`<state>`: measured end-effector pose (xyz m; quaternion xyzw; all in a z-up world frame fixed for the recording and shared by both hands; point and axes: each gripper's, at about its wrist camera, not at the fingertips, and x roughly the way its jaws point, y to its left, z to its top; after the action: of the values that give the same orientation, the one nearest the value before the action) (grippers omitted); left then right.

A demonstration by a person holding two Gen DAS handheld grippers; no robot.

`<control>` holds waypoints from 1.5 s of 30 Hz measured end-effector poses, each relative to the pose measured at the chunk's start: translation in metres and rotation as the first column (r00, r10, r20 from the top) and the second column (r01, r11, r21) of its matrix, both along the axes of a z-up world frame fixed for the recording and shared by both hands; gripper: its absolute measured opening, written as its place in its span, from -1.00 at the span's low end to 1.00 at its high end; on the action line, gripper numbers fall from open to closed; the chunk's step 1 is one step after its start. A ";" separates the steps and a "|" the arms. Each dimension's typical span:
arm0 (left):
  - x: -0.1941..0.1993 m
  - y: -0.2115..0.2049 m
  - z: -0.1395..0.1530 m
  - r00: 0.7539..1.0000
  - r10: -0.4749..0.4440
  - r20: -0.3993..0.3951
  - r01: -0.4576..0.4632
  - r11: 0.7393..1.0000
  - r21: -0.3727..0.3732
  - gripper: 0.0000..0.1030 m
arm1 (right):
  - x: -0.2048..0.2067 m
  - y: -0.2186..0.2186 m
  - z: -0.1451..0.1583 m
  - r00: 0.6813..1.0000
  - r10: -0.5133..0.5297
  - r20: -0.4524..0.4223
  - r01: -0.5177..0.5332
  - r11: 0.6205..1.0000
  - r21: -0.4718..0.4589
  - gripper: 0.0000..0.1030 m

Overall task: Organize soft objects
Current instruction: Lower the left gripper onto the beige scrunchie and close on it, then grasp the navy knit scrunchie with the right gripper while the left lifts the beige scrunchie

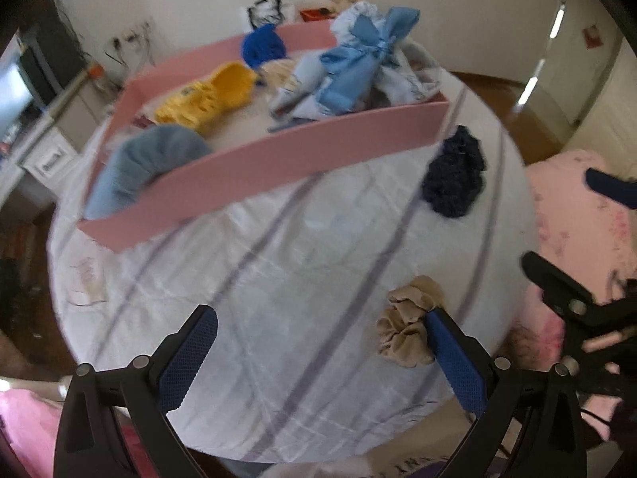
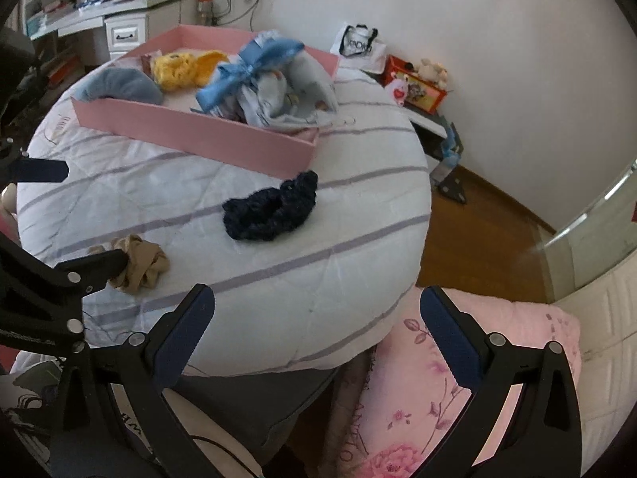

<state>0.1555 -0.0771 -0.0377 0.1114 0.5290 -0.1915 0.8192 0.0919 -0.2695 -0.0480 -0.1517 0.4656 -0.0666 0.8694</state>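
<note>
Left gripper point(image 1: 320, 342): blue-padded jaws wide apart, nothing held — its right finger touches the crumpled beige scrunchie point(image 1: 408, 322).
Right gripper point(image 2: 316, 318): spread wide, empty, over the bed's edge.
Navy knitted scrunchie point(image 2: 270, 209): on the striped white quilt point(image 2: 278, 279), at 12 o'clock from the right gripper.
Shallow pink tray point(image 2: 199, 131): beyond, holding blue and yellow soft things.

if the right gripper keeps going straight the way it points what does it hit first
Probably the striped bed cover near its edge; the open right gripper aims there. The navy scrunchie lies farther along, slightly left. Depth is unclear.
</note>
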 end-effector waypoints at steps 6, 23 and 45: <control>0.001 -0.011 -0.011 0.990 -0.117 -0.083 0.109 0.989 -0.095 0.94 | 0.005 -0.013 -0.009 0.998 -0.051 -0.026 0.050 0.998 -0.028 1.00; 0.007 0.001 -0.017 0.999 -0.031 0.030 0.032 0.999 -0.027 -0.58 | 0.019 -0.003 -0.014 0.999 -0.036 -0.033 0.035 0.999 -0.018 1.00; 0.043 0.064 -0.015 0.987 0.162 0.021 -0.160 0.984 -0.075 -0.59 | 0.076 0.001 -0.040 0.998 -0.017 -0.067 0.033 0.969 0.245 -0.50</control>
<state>0.1982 -0.0128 -0.0524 0.0407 0.5180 -0.1422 0.8425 0.1675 -0.2688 -0.0883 -0.0390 0.5000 -0.0142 0.8650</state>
